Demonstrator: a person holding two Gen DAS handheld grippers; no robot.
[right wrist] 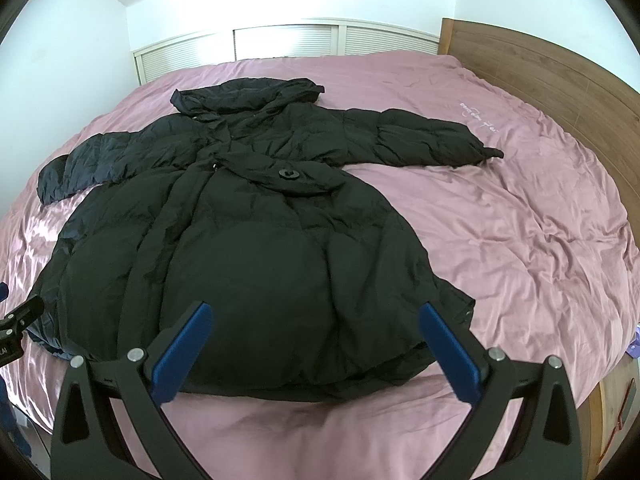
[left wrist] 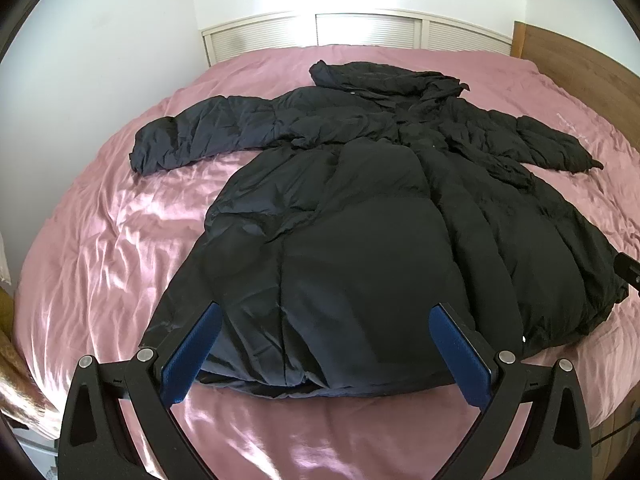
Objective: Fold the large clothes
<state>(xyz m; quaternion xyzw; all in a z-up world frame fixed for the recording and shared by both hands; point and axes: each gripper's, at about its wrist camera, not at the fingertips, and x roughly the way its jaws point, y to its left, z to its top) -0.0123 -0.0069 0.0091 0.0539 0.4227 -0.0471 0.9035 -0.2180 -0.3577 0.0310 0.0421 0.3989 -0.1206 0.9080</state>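
A long black puffer coat (left wrist: 360, 216) (right wrist: 248, 248) lies spread flat on a pink bedspread (left wrist: 100, 248) (right wrist: 520, 240), front up, hood toward the far wall and both sleeves out to the sides. My left gripper (left wrist: 324, 320) hovers open over the near left part of the hem, blue pads (left wrist: 192, 360) wide apart and empty. Over the near right part of the hem, my right gripper (right wrist: 316, 316) is also open, nothing between its pads (right wrist: 452, 356). A black button (right wrist: 289, 173) shows at the coat's waist.
A wooden headboard (right wrist: 540, 72) runs along the bed's right side. White louvred doors (left wrist: 360, 28) and white walls stand behind the bed. The other gripper's black body shows at the frame edges (left wrist: 630, 270) (right wrist: 16, 320). The bed's near edge lies just below the hem.
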